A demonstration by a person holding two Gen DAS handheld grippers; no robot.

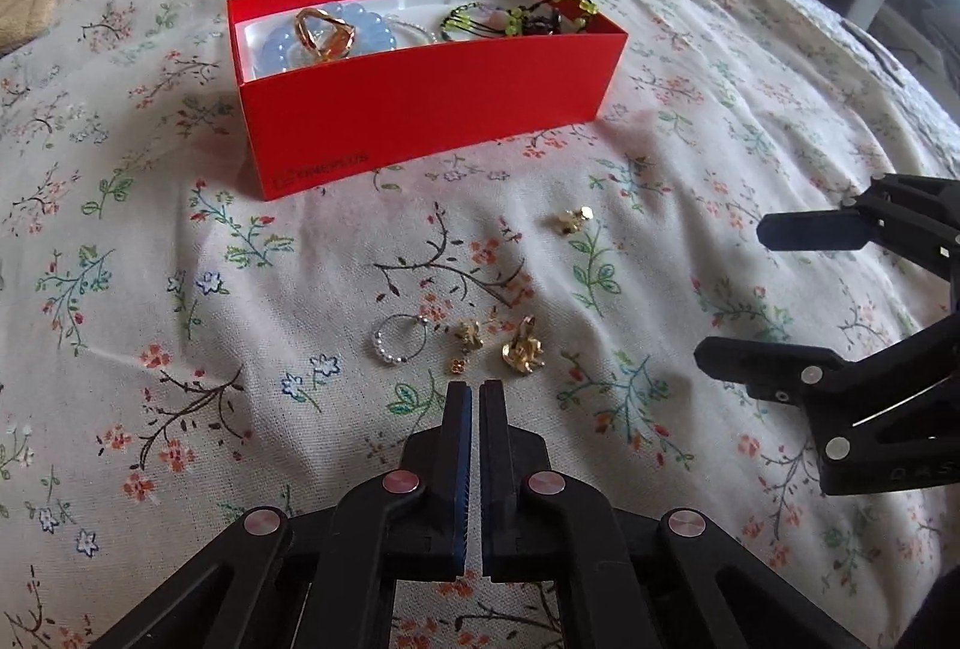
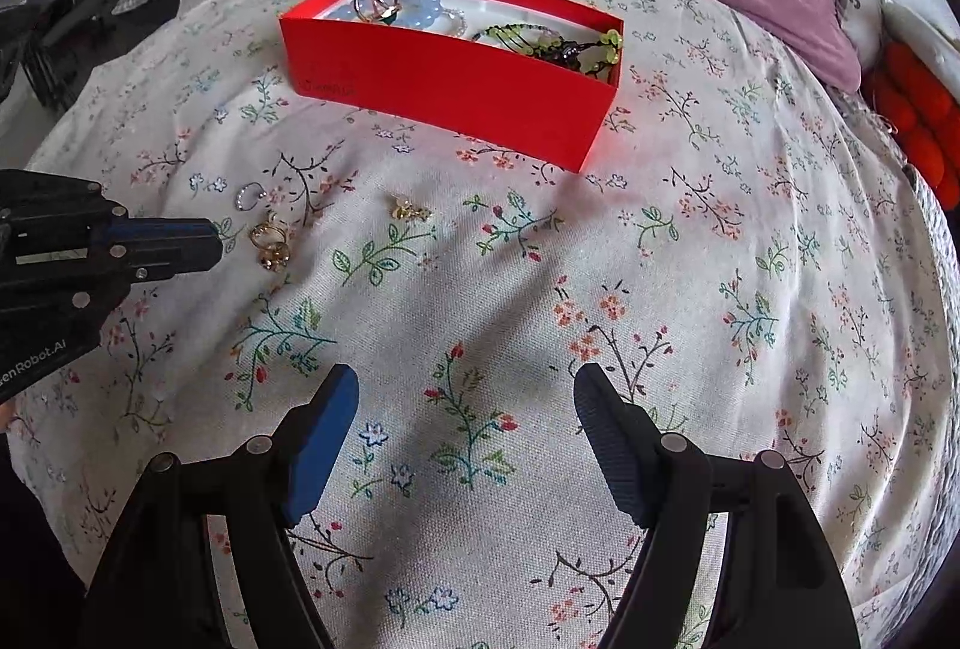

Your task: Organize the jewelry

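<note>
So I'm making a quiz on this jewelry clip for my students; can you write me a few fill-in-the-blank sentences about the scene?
1. The box holding the bracelets is coloured ____.
2. The fingers of the left gripper are ____, with nothing between them.
3. The fingers of the right gripper stand ____ above the bedspread.
4. The pearl ring lies ____ the box, on the bedspread.

Missing words: red; shut; open; outside
</note>
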